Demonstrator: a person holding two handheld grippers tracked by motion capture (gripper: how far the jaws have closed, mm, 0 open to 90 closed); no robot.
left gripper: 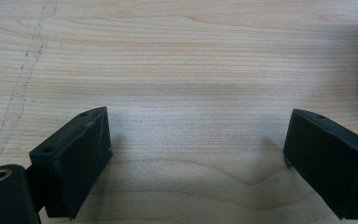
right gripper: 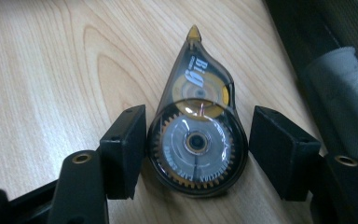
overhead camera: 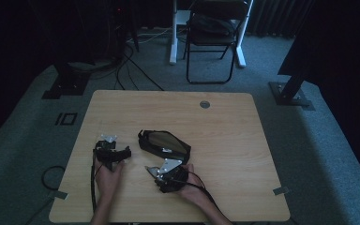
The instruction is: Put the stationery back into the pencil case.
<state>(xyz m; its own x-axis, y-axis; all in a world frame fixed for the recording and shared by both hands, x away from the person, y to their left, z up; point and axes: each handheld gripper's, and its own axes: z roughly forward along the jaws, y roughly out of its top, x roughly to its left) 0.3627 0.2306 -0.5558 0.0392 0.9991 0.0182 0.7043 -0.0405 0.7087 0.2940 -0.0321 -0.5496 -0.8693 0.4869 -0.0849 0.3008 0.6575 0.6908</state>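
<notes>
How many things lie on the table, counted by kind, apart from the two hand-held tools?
Correction tape dispenser: 1
Black pencil case: 1
Total: 2

Both my forearms come in from the near edge. My left hand (overhead camera: pixel 107 177) holds the left gripper (overhead camera: pixel 112 151) low at the left, pointing far and slightly right, jaws wide apart, nothing between them. My right hand (overhead camera: pixel 191 186) holds the right gripper (overhead camera: pixel 155 169) at near centre, angled left, grey plate on top. Its jaws stand wide too; left pad (right gripper: pixel 126 149) touching, right pad (right gripper: pixel 279 149) just clear.
</notes>
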